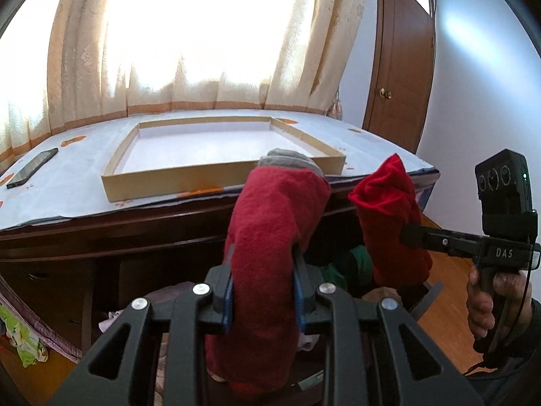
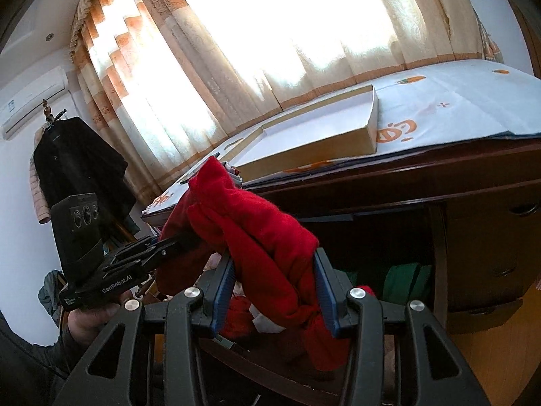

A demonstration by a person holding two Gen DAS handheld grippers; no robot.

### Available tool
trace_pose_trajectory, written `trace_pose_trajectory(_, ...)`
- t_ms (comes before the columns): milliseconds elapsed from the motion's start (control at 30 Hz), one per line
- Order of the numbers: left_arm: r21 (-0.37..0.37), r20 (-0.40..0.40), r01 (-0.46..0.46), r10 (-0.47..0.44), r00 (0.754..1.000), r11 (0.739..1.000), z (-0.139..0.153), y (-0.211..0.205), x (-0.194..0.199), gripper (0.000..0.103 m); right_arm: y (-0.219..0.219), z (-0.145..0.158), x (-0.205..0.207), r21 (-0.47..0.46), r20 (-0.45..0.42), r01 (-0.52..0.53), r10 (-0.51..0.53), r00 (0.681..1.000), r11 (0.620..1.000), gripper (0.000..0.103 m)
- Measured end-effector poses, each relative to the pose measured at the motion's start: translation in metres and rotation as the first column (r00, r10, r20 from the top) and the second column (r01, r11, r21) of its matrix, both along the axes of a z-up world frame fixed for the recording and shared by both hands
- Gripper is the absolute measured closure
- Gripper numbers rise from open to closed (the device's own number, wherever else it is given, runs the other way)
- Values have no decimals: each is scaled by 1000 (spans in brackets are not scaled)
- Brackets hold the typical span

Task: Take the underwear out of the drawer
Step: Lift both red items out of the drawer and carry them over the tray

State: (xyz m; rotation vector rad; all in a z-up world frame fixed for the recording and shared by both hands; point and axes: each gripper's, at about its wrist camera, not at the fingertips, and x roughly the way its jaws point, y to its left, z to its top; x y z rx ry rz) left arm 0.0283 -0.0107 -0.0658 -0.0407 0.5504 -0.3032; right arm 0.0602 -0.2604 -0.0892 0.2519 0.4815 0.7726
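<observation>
Red underwear [image 1: 270,237]: pinched by left claw [image 1: 263,291] and right claw [image 2: 275,291], lifted from drawer; next, carry to desk [image 1: 84,182].

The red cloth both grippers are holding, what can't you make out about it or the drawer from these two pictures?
- Left wrist view: the red cloth hides its own lower end and the left gripper fingers' tips.
- Left wrist view: the drawer interior is dark and blocked by cloth; only green fabric shows.
- Right wrist view: the right gripper covers the cloth's bottom; whether it is one garment or two is unclear.
</observation>
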Motion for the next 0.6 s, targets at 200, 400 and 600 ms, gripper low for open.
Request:
trace_pose_trajectory(200,-15,32,-9,10,999,1000,6,3,-6,78,3,5,-3,10,17,-4,4,1000,1000,56)
trace_pose_trajectory(400,-25,90,-31,33,995,999,18,7,-15,78,3,10,-2,29,36,-6,5,999,1000,56)
trace_pose_trajectory(600,-43,108,-59,63,992,997,23,13,-15,78,7,15,0,41,41,-18,16,999,999,56)
